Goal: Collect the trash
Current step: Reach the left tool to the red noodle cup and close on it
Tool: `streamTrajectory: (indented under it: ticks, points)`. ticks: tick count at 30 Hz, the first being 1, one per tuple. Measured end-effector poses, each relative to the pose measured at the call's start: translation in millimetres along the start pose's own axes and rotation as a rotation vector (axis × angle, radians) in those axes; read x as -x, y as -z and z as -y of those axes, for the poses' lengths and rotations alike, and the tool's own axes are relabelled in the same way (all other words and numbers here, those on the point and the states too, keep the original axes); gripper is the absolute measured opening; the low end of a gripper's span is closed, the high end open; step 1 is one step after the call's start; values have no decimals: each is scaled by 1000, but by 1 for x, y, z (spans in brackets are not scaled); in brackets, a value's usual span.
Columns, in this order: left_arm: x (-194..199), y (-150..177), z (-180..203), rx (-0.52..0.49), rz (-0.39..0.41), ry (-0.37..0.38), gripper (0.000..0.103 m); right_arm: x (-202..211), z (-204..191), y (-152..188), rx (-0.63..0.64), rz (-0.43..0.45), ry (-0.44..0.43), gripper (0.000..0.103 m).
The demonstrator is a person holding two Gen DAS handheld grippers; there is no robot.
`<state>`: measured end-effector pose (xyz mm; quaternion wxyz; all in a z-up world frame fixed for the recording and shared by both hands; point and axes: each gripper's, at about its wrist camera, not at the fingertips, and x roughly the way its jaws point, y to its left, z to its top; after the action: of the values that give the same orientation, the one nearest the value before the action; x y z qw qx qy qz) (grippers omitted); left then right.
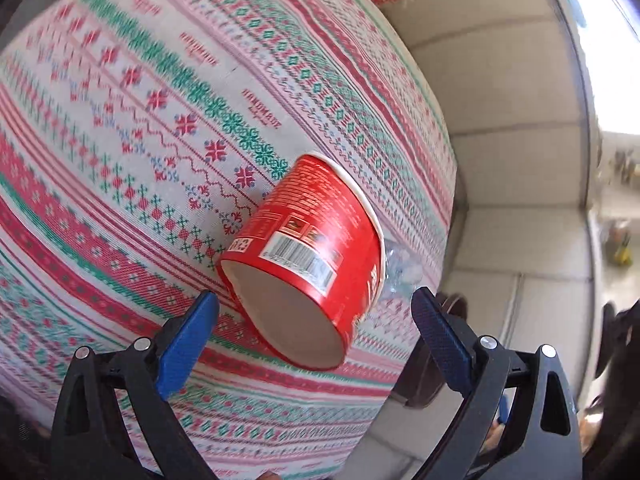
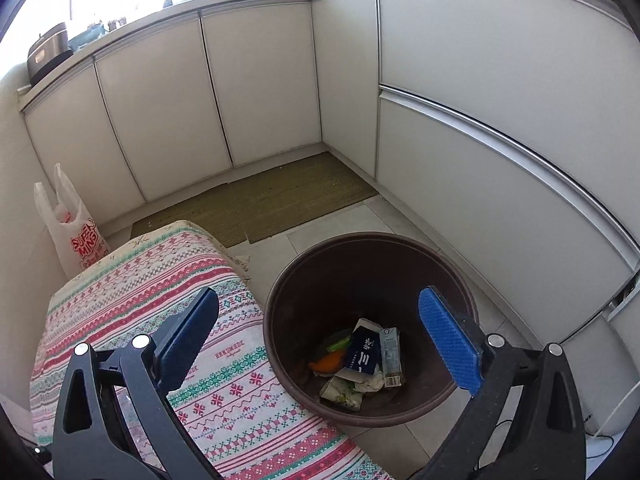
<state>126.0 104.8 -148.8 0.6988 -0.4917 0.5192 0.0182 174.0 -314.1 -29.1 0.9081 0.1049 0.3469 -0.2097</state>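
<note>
Left gripper (image 1: 316, 300): spread wide, nothing held.
Right gripper (image 2: 320, 304): spread wide, empty, above the bin (image 2: 460, 276).
Cup (image 1: 308, 256): on its side, just ahead between the fingers.
Handling: judged light, crushable (paper wall); best taken across the wall.

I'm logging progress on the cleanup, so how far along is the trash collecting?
Done: several wrappers and cartons already lie in the brown bin on the floor. In hand: nothing; the left tongs are open around the red paper cup lying on its side on the patterned tablecloth, not gripping it. The right tongs are open above the bin. Left: the cup and crumpled clear plastic behind it.
</note>
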Motion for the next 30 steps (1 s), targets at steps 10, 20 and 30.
streamTrajectory:
  ticks: [10,20,30]
  points:
    - [-44,4,-18,133,-2,110,96,-3,0,3,31,-12,-6,96]
    - [-46,12,16,-15,7,71,65,-9,-6,6,36,-44,-26,96]
    - [3,10,46,-334,85,-155,27,-8,-40,17,149,-58,-74,96]
